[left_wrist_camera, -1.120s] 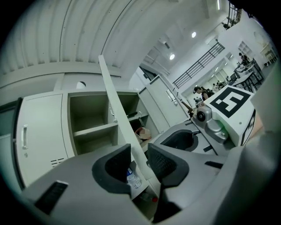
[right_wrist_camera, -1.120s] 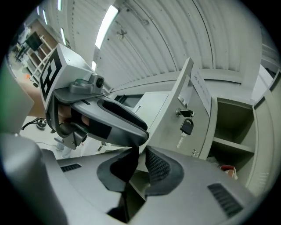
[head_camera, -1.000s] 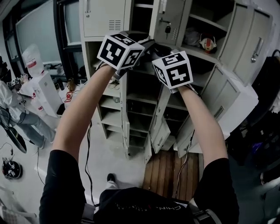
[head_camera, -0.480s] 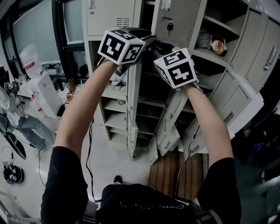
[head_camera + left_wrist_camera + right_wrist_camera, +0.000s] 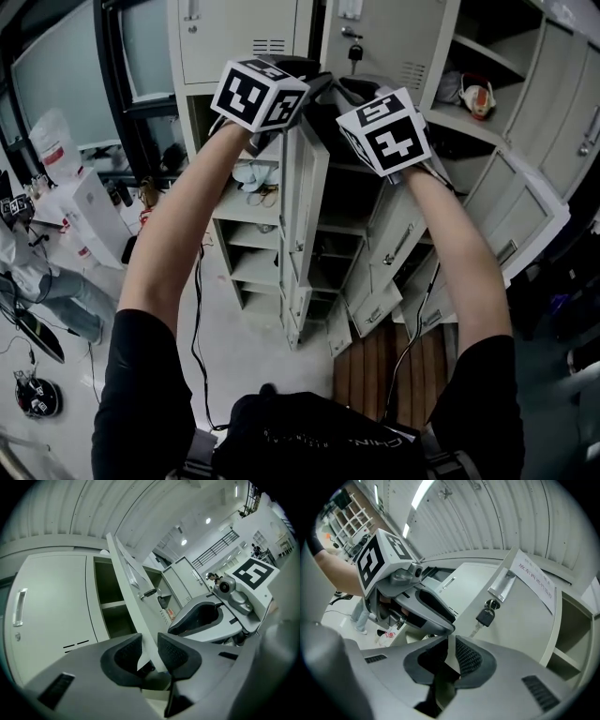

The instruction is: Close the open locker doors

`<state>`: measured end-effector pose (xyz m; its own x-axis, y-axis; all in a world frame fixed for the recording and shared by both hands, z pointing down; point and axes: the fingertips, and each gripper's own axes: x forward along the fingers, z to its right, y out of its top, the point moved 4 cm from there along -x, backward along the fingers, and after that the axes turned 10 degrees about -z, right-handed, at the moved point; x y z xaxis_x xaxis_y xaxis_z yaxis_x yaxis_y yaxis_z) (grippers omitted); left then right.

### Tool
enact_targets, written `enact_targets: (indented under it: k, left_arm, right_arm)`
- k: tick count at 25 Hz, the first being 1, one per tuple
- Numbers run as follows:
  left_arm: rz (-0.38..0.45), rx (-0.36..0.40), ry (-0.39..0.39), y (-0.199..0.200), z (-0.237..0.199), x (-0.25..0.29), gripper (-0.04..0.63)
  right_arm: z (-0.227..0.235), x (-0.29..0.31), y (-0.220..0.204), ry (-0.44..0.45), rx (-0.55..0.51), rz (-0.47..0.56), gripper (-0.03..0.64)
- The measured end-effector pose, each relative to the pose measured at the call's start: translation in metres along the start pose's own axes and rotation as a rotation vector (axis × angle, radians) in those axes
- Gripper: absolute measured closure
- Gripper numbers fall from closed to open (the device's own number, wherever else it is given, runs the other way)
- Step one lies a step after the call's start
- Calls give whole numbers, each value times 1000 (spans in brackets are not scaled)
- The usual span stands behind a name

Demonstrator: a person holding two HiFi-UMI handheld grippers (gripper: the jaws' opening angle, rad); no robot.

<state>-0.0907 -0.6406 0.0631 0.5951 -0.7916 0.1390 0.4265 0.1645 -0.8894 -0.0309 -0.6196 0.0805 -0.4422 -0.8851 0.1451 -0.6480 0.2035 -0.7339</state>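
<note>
Grey steel door (image 5: 125, 564): my left gripper (image 5: 150, 651) pinches its thin edge with the jaws drawn narrow. My right gripper (image 5: 449, 656) clamps the same edge alongside. The key (image 5: 486, 616) hangs just beyond. The door stands ajar. I judge closing is in hand. Next I swing it flush and release. The lower doors (image 5: 398, 239) hang open.

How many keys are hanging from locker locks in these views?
1: a dark-headed metal key hangs from the lock of the open grey metal locker door, at the head view's top centre. Other keys may be hidden.
</note>
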Motion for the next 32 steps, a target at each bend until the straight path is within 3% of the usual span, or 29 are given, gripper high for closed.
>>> enact_targets:
  k: [8, 17, 32]
  left_arm:
    - [-6, 15, -31, -15, -41, 22, 479]
    - [9, 5, -31, -26, -67, 45, 479]
    - [-40, 32, 83, -32, -76, 64, 480]
  right_arm:
    - [18, 42, 1, -79, 46, -64, 548]
    - [47, 78, -9, -159, 158, -63, 549]
    - [58, 104, -18, -115, 191, -47, 549]
